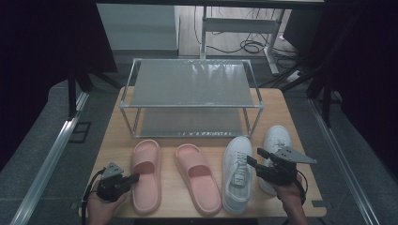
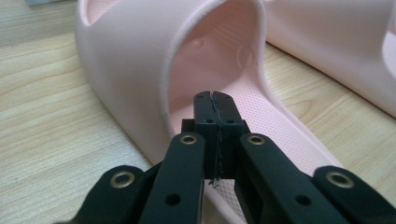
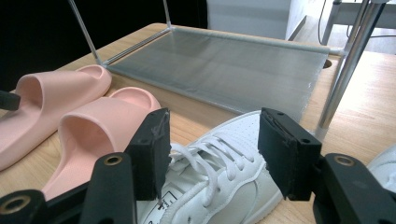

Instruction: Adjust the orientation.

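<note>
On the wooden counter [image 1: 300, 140] a two-tier metal shoe rack [image 1: 190, 96] stood at the back, both mesh shelves bare. In front of it lay a row of footwear: two pink slides and a pair of white sneakers. The left sneaker [image 1: 237, 173] lay under the right claw [image 1: 254, 159], whose jaws stood wide apart above its laces. It looked fairly stiff and moderately light; the heel collar or the tongue seemed the safest hold, since the smooth upper might slip. A small dark label sat on the tongue, too blurred to read. The left pink slide [image 1: 146, 176] lay nearest the left claw [image 1: 136, 177], whose jaws were pressed together, empty, at the strap's opening. The slide looked soft, light foam; its broad strap should pinch easily.
</note>
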Motion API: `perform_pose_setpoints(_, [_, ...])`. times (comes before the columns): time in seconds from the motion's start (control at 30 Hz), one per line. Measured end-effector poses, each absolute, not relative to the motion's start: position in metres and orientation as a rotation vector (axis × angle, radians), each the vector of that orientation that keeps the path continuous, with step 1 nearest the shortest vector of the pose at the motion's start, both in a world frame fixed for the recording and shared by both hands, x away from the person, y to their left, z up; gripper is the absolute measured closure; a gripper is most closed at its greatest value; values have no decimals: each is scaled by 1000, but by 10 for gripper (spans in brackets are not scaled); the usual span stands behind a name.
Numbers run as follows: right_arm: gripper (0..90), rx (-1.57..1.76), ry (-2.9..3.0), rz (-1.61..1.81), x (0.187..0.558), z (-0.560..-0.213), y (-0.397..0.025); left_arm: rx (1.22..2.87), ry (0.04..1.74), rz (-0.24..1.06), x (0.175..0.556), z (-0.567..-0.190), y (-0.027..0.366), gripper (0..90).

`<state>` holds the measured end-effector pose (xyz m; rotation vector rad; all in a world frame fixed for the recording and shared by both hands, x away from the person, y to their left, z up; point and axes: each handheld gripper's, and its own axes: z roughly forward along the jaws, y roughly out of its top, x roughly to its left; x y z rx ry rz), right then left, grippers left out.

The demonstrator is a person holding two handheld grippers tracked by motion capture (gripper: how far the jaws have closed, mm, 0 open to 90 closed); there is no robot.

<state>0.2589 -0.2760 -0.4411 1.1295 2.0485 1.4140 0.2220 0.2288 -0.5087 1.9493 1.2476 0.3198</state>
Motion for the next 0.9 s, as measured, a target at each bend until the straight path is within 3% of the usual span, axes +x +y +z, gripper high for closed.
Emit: perform_pose_setpoints(0.9, [437,1121,2067,1413,259,-442,-273,1946,1266,329,226,-512,240,900])
